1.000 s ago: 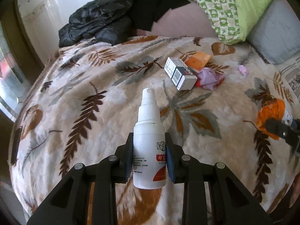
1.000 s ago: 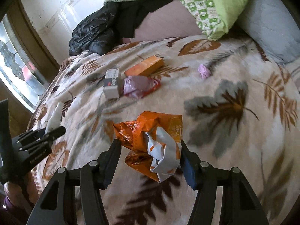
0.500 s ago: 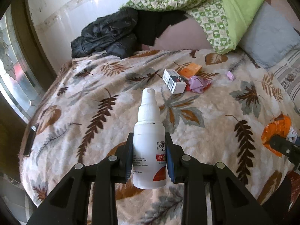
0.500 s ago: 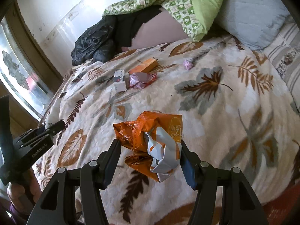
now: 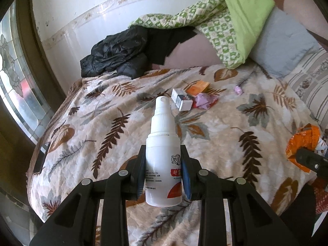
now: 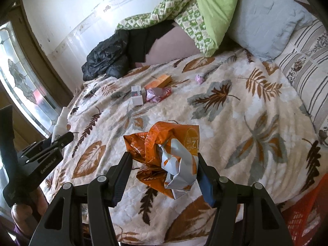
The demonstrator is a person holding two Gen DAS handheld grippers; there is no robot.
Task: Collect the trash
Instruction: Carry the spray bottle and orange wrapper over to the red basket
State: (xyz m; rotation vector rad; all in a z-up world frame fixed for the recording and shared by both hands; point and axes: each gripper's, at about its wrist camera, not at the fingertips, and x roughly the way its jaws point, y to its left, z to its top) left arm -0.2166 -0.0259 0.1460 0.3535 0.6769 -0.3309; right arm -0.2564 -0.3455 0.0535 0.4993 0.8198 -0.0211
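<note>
Item: left gripper, clamped on white bottle. Item: right gripper, closed on orange wrapper; both loads held above the bed. Remaining: boxes and pink scraps, mid-bed. Step: carry-off (judged). Next: find a bin, possibly the red basket, then release.

Items counted: one white spray bottle; one crumpled orange-and-silver wrapper; one small white carton; one orange carton; one crumpled pink wrapper; one small pink wad, right of centre; one black jacket, upper left; two claws.
</note>
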